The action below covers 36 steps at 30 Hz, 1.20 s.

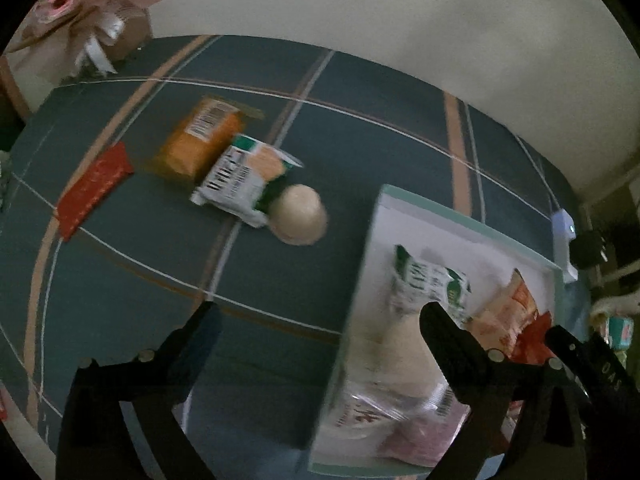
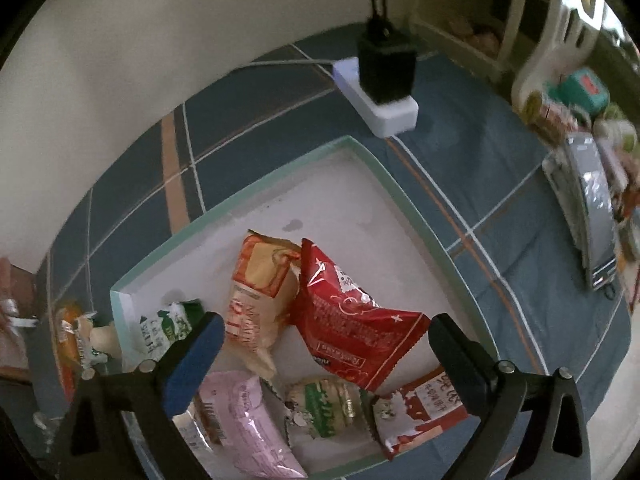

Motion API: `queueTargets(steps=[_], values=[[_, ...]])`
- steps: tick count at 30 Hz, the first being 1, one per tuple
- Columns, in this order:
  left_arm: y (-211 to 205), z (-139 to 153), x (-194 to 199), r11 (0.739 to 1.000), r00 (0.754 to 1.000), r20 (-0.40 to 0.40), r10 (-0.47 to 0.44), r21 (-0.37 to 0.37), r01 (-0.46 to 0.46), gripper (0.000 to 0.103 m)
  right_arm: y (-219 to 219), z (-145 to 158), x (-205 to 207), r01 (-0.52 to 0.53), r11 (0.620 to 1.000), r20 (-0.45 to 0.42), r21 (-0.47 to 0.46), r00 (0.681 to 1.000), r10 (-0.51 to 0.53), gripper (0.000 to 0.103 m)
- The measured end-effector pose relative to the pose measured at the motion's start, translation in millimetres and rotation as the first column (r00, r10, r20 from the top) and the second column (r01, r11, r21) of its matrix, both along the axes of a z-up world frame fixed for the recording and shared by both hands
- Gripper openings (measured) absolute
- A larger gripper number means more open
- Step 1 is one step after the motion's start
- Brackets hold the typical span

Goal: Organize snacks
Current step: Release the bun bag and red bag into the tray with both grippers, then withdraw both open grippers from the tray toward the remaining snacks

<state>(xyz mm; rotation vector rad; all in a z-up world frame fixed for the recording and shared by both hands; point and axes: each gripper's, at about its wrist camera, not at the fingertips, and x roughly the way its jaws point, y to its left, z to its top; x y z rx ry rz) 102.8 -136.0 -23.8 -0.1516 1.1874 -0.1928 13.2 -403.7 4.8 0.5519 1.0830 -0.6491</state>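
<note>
A shallow white box with a pale green rim (image 2: 404, 196) (image 1: 460, 216) lies on the blue plaid cloth and holds several snack packs. Among them are a red packet (image 2: 352, 320), an orange-and-cream packet (image 2: 260, 280), a pink packet (image 2: 244, 416) and a green-and-white pack (image 1: 430, 280). My right gripper (image 2: 324, 328) hangs open above the red packet, touching nothing. Straddling the box's left wall, my left gripper (image 1: 320, 312) is open and empty. Left of the box, on the cloth, lie an orange pack (image 1: 200, 140), a green-and-white pack (image 1: 244, 180), a round cream bun (image 1: 300, 214) and a red flat packet (image 1: 94, 188).
A white power strip (image 2: 380, 104) with a black plug (image 2: 386, 68) sits beyond the box. A grey wrapped item (image 2: 592, 208) and more snacks (image 2: 580, 92) lie at the cloth's right edge. A pink paper flower decoration (image 1: 92, 12) stands at the far left corner by the wall.
</note>
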Motion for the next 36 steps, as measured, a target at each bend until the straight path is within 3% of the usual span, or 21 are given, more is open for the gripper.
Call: queueTargets(steps=[6, 15, 20, 29, 36], values=[[22.1, 3.6, 7.4, 0.998, 0.998, 0.013, 0.065, 0.007, -0.066, 0.1, 18.6, 6.8, 10.7, -0.041, 0.996, -0.022, -0.076, 0.999, 0.04, 0.103], [44.6, 8.8, 9.6, 0.993, 0.992, 0.056, 0.11, 0.047, -0.113, 0.1, 33.2, 17.5, 16.9, -0.077, 0.991, -0.015, -0.107, 0.997, 0.076, 0.103], [55.1, 9.7, 13.8, 0.988, 0.989, 0.07, 0.128, 0.077, -0.134, 0.1, 47.4, 19.4, 24.8, -0.112, 0.988, -0.009, -0.105, 0.994, 0.111, 0.103], [66.9, 13.2, 16.4, 0.986, 0.987, 0.072, 0.144, 0.069, -0.149, 0.1, 70.7, 11.0, 37.2, -0.168, 0.981, -0.021, -0.094, 0.986, 0.167, 0.103], [68.4, 5.1, 18.7, 0.988, 0.989, 0.038, 0.142, 0.061, -0.144, 0.1, 61.5, -5.9, 35.6, -0.138, 0.988, -0.055, -0.063, 0.989, 0.135, 0.103]])
